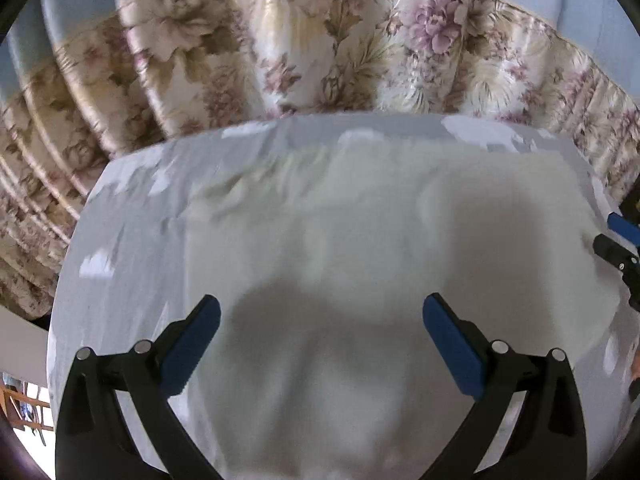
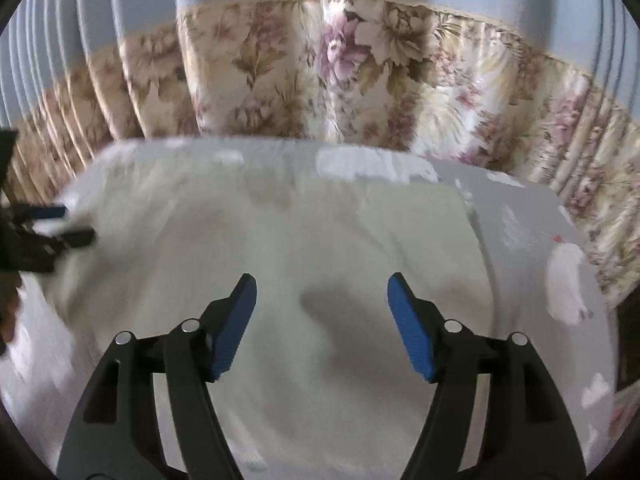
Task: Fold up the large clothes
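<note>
Both the left gripper (image 1: 320, 330) and right gripper (image 2: 322, 312) hover, fingers spread, over a cream garment (image 1: 380, 240); grabbing at 12 o'clock risks bunching several layers.

Matt cream cloth garment (image 1: 360, 248)

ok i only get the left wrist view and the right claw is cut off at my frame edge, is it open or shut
observer: open. The right claw has its blue pads spread wide above the cream-white cloth garment, with nothing between them.
operator: is it over cloth or past the edge
observer: over cloth. The garment ends further to that claw's right, where the grey-and-white patterned sheet shows.
operator: anything lying on that sheet
observer: only a tiny red speck near its far right side, too small to identify.
</note>
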Available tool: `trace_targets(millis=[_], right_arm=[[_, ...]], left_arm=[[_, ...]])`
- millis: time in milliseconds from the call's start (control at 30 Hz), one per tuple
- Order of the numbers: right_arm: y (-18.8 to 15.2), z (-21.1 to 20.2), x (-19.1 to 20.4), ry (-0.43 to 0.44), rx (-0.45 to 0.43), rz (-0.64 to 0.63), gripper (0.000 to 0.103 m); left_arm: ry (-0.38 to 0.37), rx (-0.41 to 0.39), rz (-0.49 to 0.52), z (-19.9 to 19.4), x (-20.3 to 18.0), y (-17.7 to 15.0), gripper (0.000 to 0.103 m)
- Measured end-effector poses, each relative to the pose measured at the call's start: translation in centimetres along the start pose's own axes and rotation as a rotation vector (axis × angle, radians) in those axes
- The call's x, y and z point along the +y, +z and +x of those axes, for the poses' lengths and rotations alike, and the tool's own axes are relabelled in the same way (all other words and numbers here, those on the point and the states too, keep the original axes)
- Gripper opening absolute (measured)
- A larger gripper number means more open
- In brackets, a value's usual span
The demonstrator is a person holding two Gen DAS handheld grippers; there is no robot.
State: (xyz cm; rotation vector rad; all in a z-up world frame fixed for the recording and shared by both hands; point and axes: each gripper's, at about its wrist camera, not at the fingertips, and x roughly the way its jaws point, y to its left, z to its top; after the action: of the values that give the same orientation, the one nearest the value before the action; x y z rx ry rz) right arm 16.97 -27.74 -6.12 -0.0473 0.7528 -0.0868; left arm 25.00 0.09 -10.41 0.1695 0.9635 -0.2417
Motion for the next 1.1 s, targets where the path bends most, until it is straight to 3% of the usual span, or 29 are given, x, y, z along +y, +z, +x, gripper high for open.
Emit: trace_targets(millis=[100, 200, 267, 333, 400, 467, 533, 600, 700, 833, 967, 1100], right_arm=[[-2.0, 1.4, -0.3, -0.031, 0.067, -0.009, 0.067], [-3.1, 3.2, -1.5, -0.034, 0.103, 0.028, 0.070], [-3.5, 3.8, -1.4, -0.061, 0.102, 0.010, 0.082], [-3.6, 4.4, -1.7, -0.070, 0.099, 0.017, 0.084], [-3.6, 4.0, -2.2, -0.046, 0.105, 0.046, 0.083], [-3.5, 2.9, -2.2, -0.028, 0.089, 0.047, 0.077], [-3.3, 2.1, -2.0, -0.016, 0.075, 0.046, 0.077], [-3.1, 1.3, -1.4, -0.002, 0.051, 0.040, 0.077], [-2.6, 0.8, -0.3, 0.004, 0.025, 0.020, 0.077], [-2.6, 0.9, 1.1, -0.017, 0.025, -0.028, 0.077], [-3.0, 1.2, 1.7, -0.032, 0.031, -0.064, 0.077], [-2.8, 1.3, 1.2, -0.024, 0.035, -0.030, 0.077]], left_arm=[[0.040, 0.060, 0.011, 2.0, 0.3, -1.4, 0.102], [-0.031, 0.108, -0.059, 4.0, 1.4, -2.0, 0.102], [-0.052, 0.106, -0.065, 4.5, 1.6, -2.1, 0.102], [-0.081, 0.108, -0.082, 4.8, 2.0, -2.2, 0.102], [-0.097, 0.115, -0.114, 4.2, 2.4, -2.0, 0.102], [-0.071, 0.077, -0.114, 2.3, 2.7, -2.2, 0.102], [-0.048, 0.016, -0.118, 0.2, 3.7, -2.0, 0.102], [-0.083, -0.009, -0.147, -1.0, 5.1, -1.6, 0.102], [-0.168, 0.033, -0.202, -0.1, 7.0, -1.3, 0.102], [-0.133, 0.083, -0.233, 2.4, 8.1, -1.4, 0.102], [-0.252, 0.106, -0.317, 4.1, 9.0, -2.5, 0.101], [-0.385, 0.094, -0.286, 4.0, 6.8, -2.4, 0.101]])
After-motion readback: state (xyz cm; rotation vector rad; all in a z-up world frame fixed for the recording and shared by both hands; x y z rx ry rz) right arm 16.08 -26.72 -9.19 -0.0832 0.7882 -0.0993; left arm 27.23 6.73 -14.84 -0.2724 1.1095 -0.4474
